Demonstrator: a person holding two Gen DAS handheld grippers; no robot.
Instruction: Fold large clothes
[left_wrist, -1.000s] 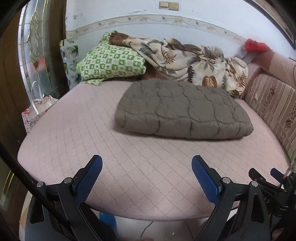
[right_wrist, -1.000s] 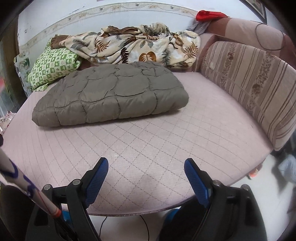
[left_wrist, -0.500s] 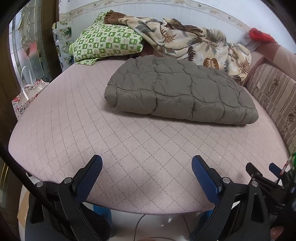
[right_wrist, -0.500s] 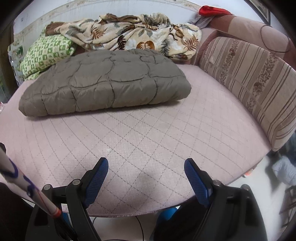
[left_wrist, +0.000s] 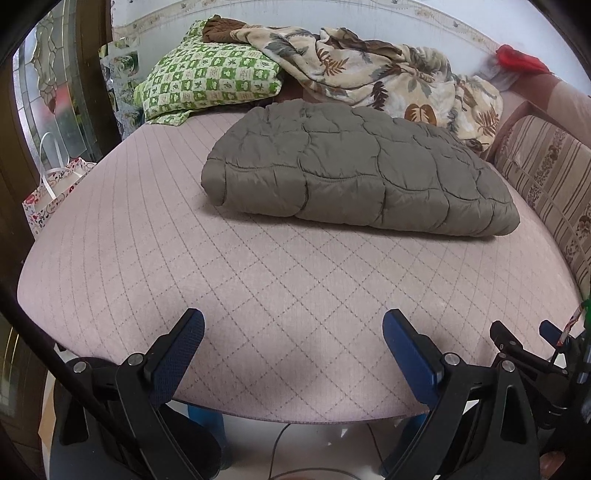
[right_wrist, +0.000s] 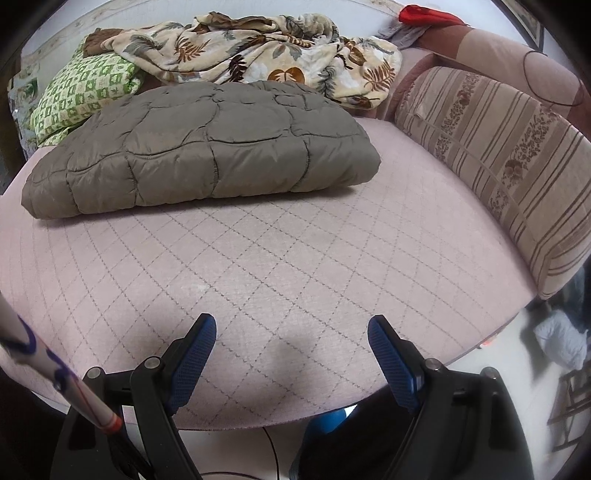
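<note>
Quilted jacket (left_wrist: 354, 170) lies folded on the bed (left_wrist: 258, 288), well beyond both pairs of wide-spread, empty fingers (left_wrist: 184, 343) (right_wrist: 388, 350).

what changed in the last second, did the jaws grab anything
Nothing was grabbed. Both views tipped down and closer over the bed. The left gripper and right gripper kept their jaws open and empty. The folded jacket lay unmoved.
</note>
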